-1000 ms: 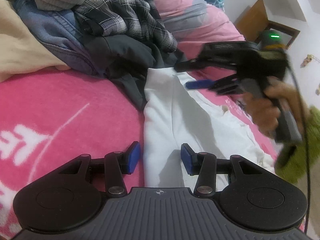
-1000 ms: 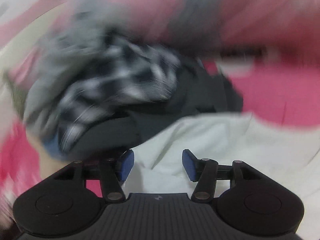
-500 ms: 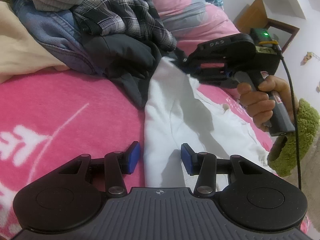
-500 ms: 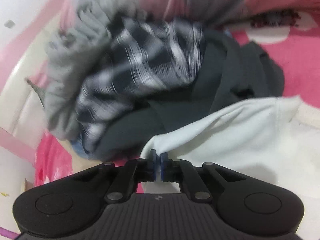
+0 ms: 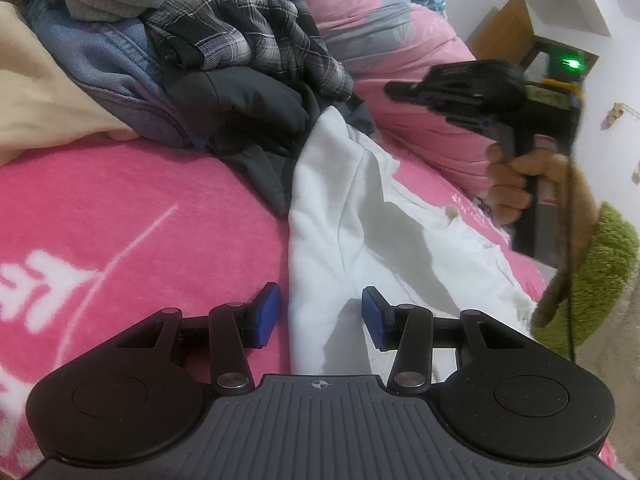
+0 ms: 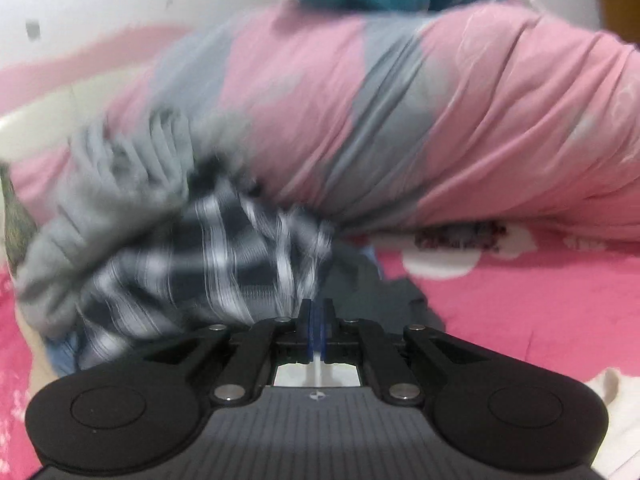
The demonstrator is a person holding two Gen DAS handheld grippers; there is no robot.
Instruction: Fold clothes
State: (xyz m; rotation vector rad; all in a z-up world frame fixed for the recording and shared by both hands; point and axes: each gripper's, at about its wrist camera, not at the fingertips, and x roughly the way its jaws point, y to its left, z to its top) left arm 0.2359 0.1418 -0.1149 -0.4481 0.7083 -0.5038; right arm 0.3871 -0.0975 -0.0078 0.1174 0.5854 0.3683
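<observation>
White garment (image 5: 352, 216) lengthwise away from camera

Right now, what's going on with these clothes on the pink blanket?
A person is working with two handheld grippers on a white garment spread over the pink blanket, beside a pile of unfolded clothes topped by a plaid shirt. The left gripper is open, its pads either side of the garment's near edge. The right gripper is shut, raised near the garment's far corner; whether it holds any cloth cannot be told. No fold is made yet.
</observation>
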